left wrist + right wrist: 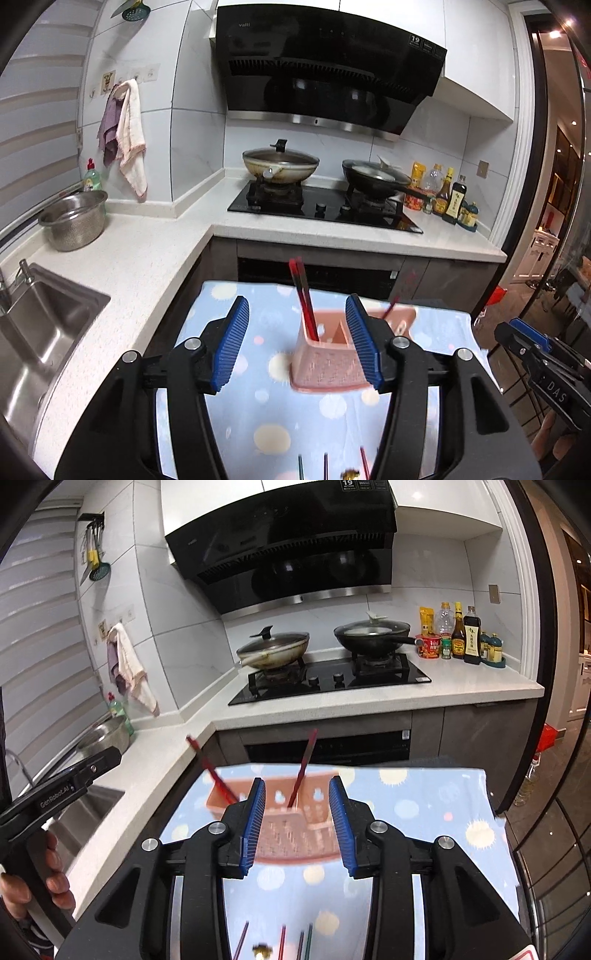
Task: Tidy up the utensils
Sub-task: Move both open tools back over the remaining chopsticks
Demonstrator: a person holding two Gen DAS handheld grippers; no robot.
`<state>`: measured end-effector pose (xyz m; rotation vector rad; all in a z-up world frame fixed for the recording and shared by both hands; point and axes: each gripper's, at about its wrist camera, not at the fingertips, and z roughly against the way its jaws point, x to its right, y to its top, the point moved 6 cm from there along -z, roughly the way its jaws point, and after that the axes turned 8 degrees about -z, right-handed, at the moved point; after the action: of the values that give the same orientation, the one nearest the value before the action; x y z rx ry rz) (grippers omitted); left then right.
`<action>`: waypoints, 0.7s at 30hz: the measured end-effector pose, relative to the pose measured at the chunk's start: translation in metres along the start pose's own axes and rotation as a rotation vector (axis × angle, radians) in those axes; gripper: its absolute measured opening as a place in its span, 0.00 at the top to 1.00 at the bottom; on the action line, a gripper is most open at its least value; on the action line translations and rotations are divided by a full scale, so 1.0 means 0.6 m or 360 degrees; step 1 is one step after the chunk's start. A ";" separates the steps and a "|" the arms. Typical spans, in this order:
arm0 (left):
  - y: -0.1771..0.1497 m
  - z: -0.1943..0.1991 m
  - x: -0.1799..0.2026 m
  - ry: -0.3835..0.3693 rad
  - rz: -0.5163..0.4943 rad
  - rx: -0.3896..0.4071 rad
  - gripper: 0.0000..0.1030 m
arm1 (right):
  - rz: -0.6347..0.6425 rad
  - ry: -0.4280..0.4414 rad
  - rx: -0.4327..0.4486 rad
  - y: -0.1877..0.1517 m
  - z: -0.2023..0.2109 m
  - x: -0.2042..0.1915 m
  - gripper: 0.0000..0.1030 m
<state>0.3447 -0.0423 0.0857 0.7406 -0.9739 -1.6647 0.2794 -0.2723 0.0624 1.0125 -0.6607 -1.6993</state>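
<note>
A pink slotted utensil holder [325, 362] stands on the table's blue dotted cloth [258, 406]. Two red chopsticks [301, 291] stand in its left compartment, and another red chopstick [389, 308] leans out on the right. My left gripper [296, 300] is open just short of the holder, with nothing between its pads. In the right wrist view the holder [295, 830] looks blurred. My right gripper [297, 780] is open in front of it and grips nothing. A red chopstick [306, 760] rises behind it. Loose chopsticks [282, 941] lie near the cloth's front edge.
A steel sink [44, 325] and a perforated steel pot [74, 221] are on the counter to the left. Behind the table is a stove with a lidded wok [280, 162] and a pan [373, 173], with sauce bottles [454, 195] to its right. A hand [55, 878] holds the left gripper's handle.
</note>
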 end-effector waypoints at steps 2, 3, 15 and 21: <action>-0.031 0.014 0.002 0.0007 -0.0014 -0.0037 0.50 | -0.0007 0.0001 -0.0047 -0.033 0.016 0.004 0.66; -0.044 0.020 0.003 0.0016 -0.0022 -0.0052 0.50 | -0.0013 0.0002 -0.0079 -0.053 0.024 0.007 0.66; -0.280 0.084 0.016 -0.0003 -0.0036 -0.0367 0.50 | -0.0165 -0.0051 -0.0366 -0.264 0.088 0.057 0.66; -0.380 0.103 0.032 -0.0032 -0.0050 -0.0501 0.50 | -0.0189 -0.0102 -0.0514 -0.370 0.095 0.075 0.66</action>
<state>0.1826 -0.0120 -0.0845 0.5307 -0.6937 -1.8020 0.1170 -0.2407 -0.1025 0.7833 -0.3554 -1.8761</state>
